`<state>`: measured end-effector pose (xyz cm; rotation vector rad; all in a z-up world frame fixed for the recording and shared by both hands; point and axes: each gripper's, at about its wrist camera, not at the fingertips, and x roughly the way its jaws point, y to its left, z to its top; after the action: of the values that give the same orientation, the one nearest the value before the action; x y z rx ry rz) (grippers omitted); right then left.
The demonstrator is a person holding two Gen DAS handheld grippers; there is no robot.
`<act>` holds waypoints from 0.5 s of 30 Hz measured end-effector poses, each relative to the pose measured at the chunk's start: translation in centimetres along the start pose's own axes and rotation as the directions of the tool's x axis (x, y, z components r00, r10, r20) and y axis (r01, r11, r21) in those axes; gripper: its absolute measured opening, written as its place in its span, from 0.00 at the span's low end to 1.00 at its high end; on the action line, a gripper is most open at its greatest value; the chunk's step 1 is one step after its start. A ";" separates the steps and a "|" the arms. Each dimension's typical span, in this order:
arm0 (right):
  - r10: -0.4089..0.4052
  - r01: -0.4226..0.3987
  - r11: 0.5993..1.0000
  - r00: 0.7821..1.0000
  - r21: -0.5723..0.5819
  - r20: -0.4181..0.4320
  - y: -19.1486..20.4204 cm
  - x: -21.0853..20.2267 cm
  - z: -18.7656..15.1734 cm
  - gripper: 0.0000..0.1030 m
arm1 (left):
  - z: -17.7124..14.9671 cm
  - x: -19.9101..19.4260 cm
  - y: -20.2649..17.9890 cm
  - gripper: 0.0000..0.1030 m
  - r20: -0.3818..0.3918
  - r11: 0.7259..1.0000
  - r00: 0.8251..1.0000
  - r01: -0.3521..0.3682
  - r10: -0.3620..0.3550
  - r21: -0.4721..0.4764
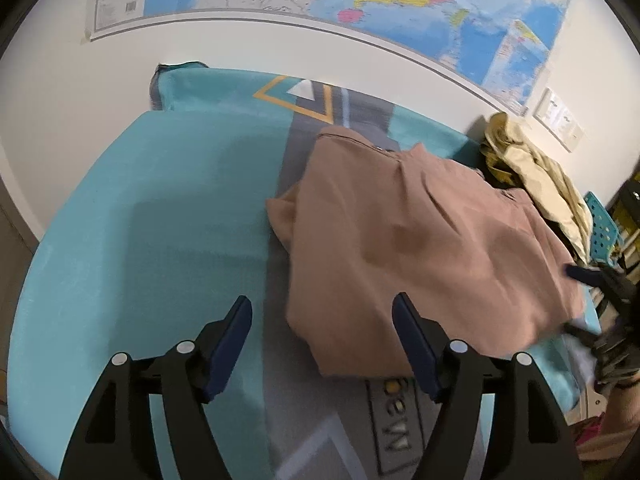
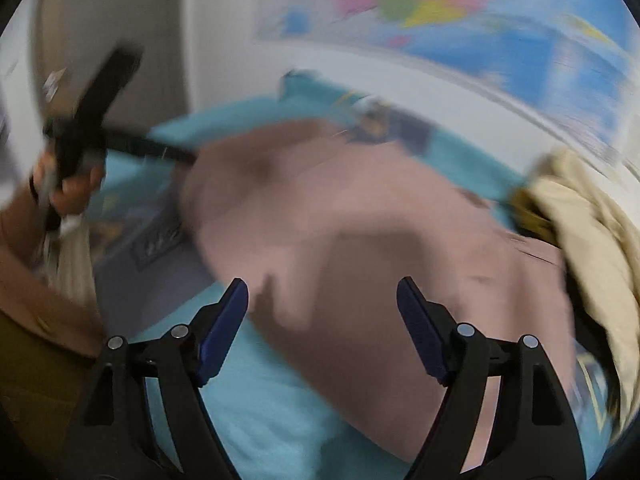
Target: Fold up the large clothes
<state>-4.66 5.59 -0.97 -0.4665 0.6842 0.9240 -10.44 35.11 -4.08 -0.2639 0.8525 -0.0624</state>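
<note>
A dusty pink garment [image 1: 420, 240] lies folded in a thick bundle on the teal and grey mat [image 1: 140, 220]. My left gripper [image 1: 322, 308] is open and empty, just above the bundle's near left corner. My right gripper [image 2: 322, 292] is open and empty over the bundle's near edge; its view is blurred, and the pink garment [image 2: 380, 240] fills the middle. The right gripper also shows at the right edge of the left wrist view [image 1: 600, 300]. The left gripper shows at the upper left of the right wrist view [image 2: 92, 120], held in a hand.
A cream and olive garment [image 1: 532, 172] lies heaped at the mat's far right, against the pink bundle; it also shows in the right wrist view [image 2: 592, 232]. A white wall with a large map [image 1: 360, 0] stands behind the mat. A teal perforated chair [image 1: 604, 228] is at the right.
</note>
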 end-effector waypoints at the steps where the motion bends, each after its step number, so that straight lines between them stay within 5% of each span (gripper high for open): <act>1: 0.001 -0.002 1.000 1.000 -0.026 -0.010 0.8 0.8 0.0 0.74 | -0.4 -0.2 -0.1 0.74 -0.008 1.000 1.000 0.013 -0.013 -0.004; 9: -0.082 0.068 0.983 0.994 -0.171 -0.075 3.6 5.8 -0.2 0.67 | -3.0 -0.7 -1.2 0.74 -0.065 0.990 0.988 0.137 -0.138 -0.026; 15: 0.033 -0.036 0.998 0.998 -0.043 -0.057 0.9 5.2 0.9 0.32 | -3.7 1.4 -2.7 0.74 -0.121 0.965 0.958 0.256 -0.261 -0.056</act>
<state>-2.95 9.60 -4.15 -0.5234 0.7261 0.9628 -12.12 31.50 -6.77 -0.4119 0.9427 -0.3098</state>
